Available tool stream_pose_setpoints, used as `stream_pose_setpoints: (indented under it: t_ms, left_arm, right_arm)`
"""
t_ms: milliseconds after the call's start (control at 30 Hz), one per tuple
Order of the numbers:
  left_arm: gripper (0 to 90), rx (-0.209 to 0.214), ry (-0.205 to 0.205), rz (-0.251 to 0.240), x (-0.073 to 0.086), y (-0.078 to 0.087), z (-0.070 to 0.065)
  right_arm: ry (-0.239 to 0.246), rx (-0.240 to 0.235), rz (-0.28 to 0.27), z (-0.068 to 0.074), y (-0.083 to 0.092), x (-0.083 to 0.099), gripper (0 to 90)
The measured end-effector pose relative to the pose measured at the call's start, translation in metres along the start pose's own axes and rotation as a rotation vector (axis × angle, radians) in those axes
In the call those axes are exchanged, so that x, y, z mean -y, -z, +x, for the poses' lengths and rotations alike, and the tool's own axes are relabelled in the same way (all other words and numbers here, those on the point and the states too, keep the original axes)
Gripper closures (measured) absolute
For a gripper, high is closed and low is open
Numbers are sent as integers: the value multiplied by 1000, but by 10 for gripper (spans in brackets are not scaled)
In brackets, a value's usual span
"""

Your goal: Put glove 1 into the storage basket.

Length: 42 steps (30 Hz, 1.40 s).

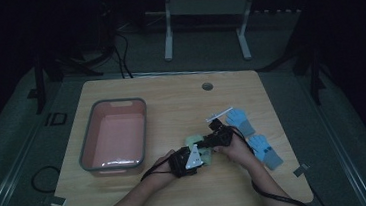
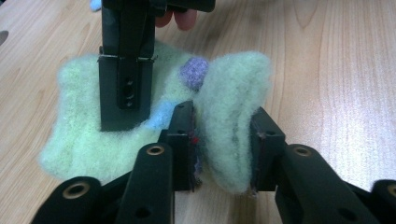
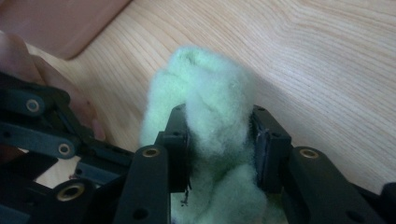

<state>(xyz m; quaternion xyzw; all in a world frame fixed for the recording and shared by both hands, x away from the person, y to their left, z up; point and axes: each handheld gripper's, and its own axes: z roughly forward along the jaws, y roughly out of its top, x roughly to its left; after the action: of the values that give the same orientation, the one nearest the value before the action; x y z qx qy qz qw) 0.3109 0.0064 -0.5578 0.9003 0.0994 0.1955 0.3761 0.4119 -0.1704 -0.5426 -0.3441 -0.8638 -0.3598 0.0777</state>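
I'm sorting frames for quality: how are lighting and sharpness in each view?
High view: dim and underexposed, dark surroundings, a glint on the pink bin rim. Left gripper view: bright, with the fuzzy green glove fairly sharp and the near linkage soft. Right gripper view: evenly lit, the hand at the left edge blurred.

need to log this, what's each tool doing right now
left tool: closed on a fold of the green fuzzy glove
right tool: closed on the same green fuzzy glove

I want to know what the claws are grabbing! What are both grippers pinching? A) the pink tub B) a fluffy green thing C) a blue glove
B: both the left gripper and the right gripper have their jaws squeezing the fluffy pale green thing.
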Motion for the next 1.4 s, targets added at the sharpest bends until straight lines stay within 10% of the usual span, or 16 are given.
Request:
stream_pose_setpoints:
  t_ms: [1400]
  left_arm:
    - [718, -63, -63, 90, -34, 90, 37]
  right_arm:
    - [95, -41, -109, 50, 26, -61, 697]
